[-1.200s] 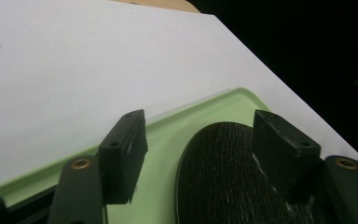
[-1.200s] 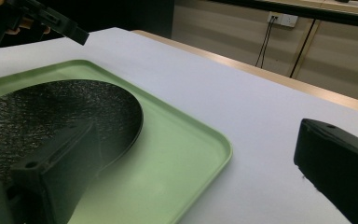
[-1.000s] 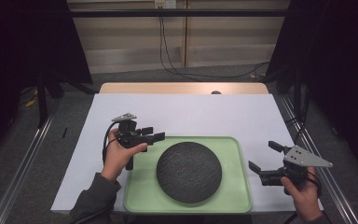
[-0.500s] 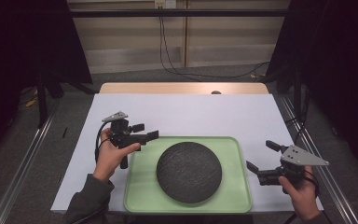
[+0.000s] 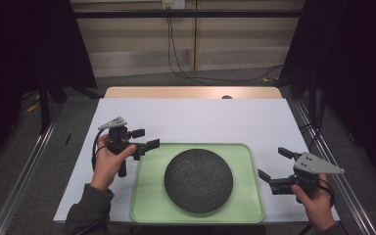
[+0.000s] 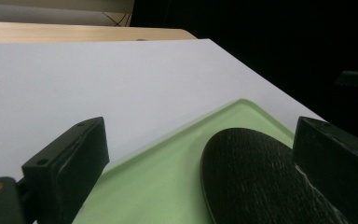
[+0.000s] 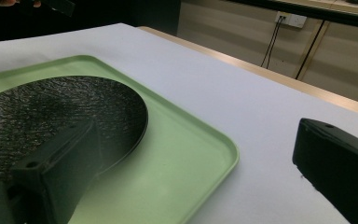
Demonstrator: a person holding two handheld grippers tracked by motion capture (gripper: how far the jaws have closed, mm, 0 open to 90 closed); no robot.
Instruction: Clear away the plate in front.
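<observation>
Left tool (image 5: 146, 138) sat wide, jaws apart and empty, held in the left hand (image 5: 108, 159) above the white sheet (image 5: 200, 120) just off the tray's (image 5: 149, 196) upper-left corner. Jaws pointed toward the tray. In the left gripper view the tray (image 6: 168, 163) edge ran between the jaws, with the plate (image 6: 256, 182) partly behind the jaw on that view's right; not touching either.

Right tool (image 5: 272, 164) also wide and empty, held in the right hand (image 5: 316, 203) just beside the tray's right edge, jaws pointing left at the tray. In the right gripper view one jaw overlapped the plate (image 7: 51, 114), the other stood over bare sheet (image 7: 242, 100); tray (image 7: 186, 154) rim between them. No contact visible.

Plate (image 5: 199, 180): round, dark, rough-textured, lay flat at the middle of the green tray, between the two tools and nearer the right one's jaw line.

Tray rested on the sheet, toward the near edge of the table (image 5: 191, 92). Wood showed along the table's far edge.
</observation>
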